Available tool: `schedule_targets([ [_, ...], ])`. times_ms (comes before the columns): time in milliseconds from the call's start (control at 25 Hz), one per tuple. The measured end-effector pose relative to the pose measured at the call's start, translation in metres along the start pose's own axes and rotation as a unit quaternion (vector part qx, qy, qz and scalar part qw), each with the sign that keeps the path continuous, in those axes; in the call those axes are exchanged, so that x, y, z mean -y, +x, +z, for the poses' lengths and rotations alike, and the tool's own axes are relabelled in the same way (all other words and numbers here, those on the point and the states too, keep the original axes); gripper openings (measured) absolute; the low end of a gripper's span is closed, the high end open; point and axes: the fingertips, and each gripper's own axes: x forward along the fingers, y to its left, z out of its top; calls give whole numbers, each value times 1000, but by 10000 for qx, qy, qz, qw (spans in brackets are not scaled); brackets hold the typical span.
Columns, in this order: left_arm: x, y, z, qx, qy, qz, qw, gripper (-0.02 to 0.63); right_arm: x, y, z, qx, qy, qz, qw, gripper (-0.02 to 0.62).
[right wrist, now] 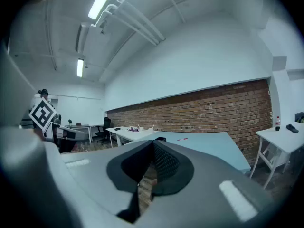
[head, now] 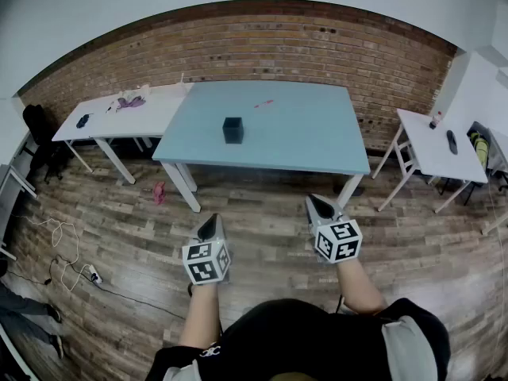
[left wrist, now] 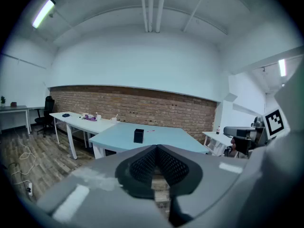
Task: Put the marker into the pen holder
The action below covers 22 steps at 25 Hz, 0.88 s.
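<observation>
While both hover mid-air, left tongs [head: 210, 219] closed, empty, right tongs [head: 313, 201] likewise.

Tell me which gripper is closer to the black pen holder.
Left, narrowly. The left gripper is almost straight before the pen holder; the right gripper is off to its right. Both are short of the table.
</observation>
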Motion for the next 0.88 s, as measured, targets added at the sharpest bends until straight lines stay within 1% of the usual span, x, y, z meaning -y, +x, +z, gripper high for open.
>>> schedule_targets([
  [200, -4, -1, -2, -44, 9, -10, 10000, 5, -9, -1, 1, 96, 1, 9, 10000, 5],
  [400, -10, -2, -6, -78, 100, -61, 9999, 5, -27, 3, -4, 52, -15, 81, 10000, 5],
  [640, -35, 0, -7, -80, 117, -75, 9999, 5, -51, 15, -7, 12, -19, 73, 10000, 5],
  [880, -54, -4, -9, -121, 177, -226, 9995, 5, -78, 22, -15, 4, -42, 29, 10000, 5],
])
